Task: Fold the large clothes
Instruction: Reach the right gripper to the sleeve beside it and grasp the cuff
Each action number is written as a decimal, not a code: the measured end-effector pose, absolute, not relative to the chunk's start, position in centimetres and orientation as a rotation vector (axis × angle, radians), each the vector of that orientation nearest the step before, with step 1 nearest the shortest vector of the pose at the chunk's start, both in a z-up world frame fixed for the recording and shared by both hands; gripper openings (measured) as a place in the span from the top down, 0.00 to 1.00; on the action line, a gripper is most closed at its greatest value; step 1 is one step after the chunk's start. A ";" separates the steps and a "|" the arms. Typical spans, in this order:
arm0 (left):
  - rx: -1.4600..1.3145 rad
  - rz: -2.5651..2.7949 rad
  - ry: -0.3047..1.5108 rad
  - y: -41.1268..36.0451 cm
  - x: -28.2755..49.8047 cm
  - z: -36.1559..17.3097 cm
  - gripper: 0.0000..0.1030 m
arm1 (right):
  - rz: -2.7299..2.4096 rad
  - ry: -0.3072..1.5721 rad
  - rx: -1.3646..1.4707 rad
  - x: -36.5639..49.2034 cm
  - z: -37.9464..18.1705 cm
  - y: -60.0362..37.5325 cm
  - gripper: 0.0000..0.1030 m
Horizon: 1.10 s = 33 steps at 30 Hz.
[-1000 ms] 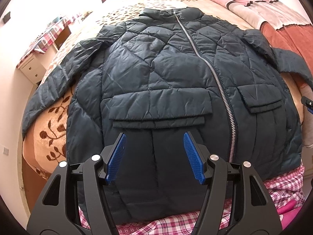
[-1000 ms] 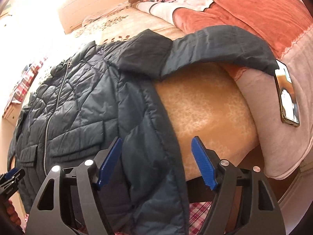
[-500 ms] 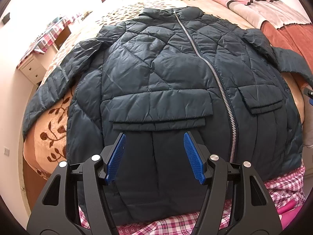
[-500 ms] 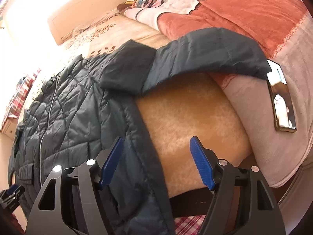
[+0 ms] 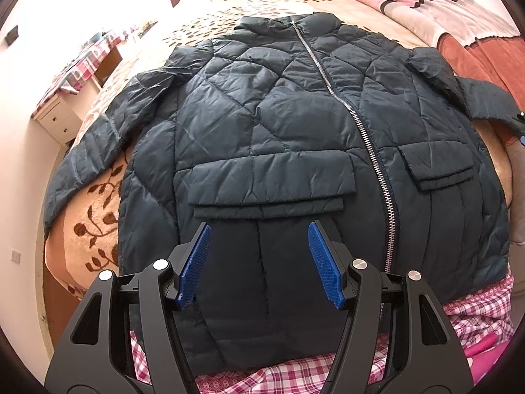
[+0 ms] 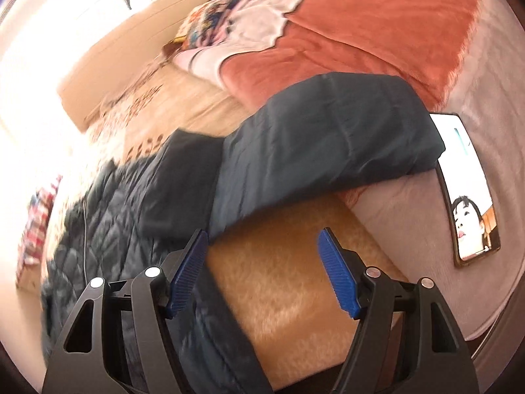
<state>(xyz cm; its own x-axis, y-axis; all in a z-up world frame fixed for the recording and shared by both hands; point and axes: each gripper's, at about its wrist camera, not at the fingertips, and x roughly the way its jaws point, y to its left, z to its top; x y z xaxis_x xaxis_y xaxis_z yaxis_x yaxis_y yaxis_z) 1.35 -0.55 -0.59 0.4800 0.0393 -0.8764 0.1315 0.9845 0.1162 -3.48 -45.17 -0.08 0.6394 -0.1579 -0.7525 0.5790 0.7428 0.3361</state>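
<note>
**Both grippers wide open over the spread jacket, nothing held**

We take the dark quilted jacket as our landmark. It lies front up and zipped on the bed, collar at the far end, hem at the near edge of the bed, where it overlaps a pink checked cloth. Its zipper runs from collar to hem, with a large pocket flap on one side of it and a smaller pocket flap on the other.

The left gripper hangs over the jacket's lower front, just below the large flap. Its blue pads stand far apart, with only flat jacket fabric seen between them. We see no pad pressing on the cloth, and nothing is gripped.

The right gripper is at the jacket's other side, below the sleeve that stretches out sideways from the shoulder. Its jaws are likewise wide apart. Between them we see the tan bedcover; the jacket's side edge passes behind the one pad nearer the body of the jacket, but whether they touch we cannot tell, since this view is blurred. It holds nothing.

Beyond the sleeve's cuff a phone lies on a pale pink blanket, its top end just beside the cuff. Farther from the jacket, an orange blanket covers that side of the bed.
</note>
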 end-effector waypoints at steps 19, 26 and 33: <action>0.175 -0.046 1.081 -0.4 1.3 -0.5 0.40 | -0.530 0.719 0.831 -2.6 -1.5 -50.3 0.35; 0.173 -0.045 1.083 -0.3 1.3 -0.6 0.40 | -0.565 0.700 0.859 -2.4 -2.0 -51.2 0.46; 0.167 -0.040 1.082 -0.1 1.2 -0.6 0.40 | -0.582 0.698 0.872 -2.7 -2.3 -51.7 0.52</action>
